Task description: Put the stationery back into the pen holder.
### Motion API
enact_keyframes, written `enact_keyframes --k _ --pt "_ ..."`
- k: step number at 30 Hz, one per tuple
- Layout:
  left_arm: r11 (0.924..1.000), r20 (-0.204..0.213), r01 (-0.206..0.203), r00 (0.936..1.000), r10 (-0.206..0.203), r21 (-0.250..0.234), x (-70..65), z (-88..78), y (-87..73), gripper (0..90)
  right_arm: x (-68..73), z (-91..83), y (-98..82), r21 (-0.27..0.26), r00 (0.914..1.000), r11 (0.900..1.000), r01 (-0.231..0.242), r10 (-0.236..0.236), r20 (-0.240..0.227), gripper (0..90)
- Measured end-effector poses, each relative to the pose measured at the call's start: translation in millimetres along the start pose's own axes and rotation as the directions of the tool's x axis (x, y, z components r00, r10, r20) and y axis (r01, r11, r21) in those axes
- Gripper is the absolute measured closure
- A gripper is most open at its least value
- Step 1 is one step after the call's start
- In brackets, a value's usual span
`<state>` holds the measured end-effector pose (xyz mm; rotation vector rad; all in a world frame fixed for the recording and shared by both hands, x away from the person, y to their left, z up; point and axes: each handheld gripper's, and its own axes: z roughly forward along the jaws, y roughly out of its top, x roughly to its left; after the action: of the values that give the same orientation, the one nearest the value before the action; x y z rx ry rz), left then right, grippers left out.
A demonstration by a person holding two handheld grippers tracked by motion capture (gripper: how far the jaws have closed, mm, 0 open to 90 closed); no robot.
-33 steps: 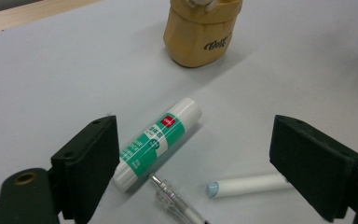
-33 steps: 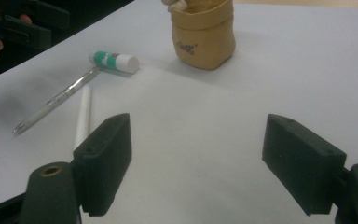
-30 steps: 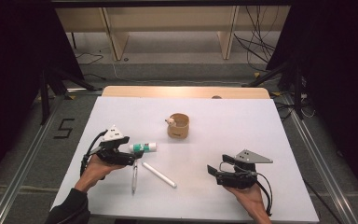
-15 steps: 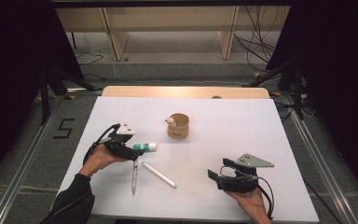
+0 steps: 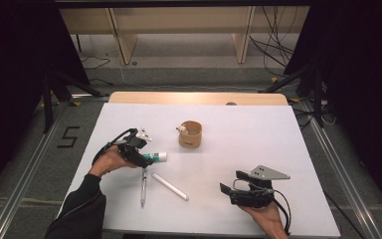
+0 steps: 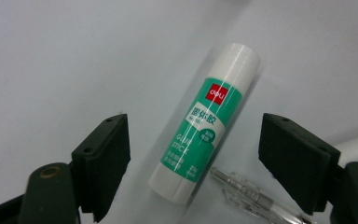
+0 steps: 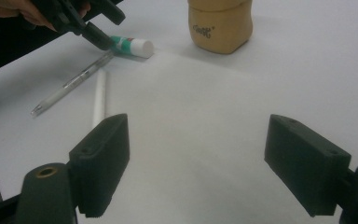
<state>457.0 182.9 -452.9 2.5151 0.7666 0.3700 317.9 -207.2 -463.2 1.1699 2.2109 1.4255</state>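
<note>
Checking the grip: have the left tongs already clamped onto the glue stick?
No, the glue stick lies between the left tongs with gaps either side.

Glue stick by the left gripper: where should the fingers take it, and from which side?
Grip the glue stick across its green-labelled middle, coming from above. It lies flat on the white table, a round tube, so its two long sides are free for the fingers. The left gripper already straddles it, jaws just closing but not yet touching. Watch the clear pen lying by its lower end.
</note>
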Motion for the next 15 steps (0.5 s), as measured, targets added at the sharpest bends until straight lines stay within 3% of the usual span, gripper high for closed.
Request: enact_keyframes --k 5,11,15 --pt "0.9994 0.010 -0.009 0.9999 0.009 0.032 4.6 1.7 1.6 27.7 1.8 -0.2 0.1 -0.001 1.0000 1.000 0.001 -0.002 -0.007 23.0" --pt "0.9949 0.025 -0.052 0.9985 0.050 0.087 4.5 7.5 4.9 30.1 3.6 0.1 0.2 -0.001 0.9999 1.000 0.012 -0.012 -0.008 23.0" --pt "0.9939 0.043 -0.061 0.9975 0.057 0.092 4.3 10.6 7.2 33.3 4.6 0.5 0.1 0.002 0.9998 1.000 0.013 -0.013 -0.012 23.0"
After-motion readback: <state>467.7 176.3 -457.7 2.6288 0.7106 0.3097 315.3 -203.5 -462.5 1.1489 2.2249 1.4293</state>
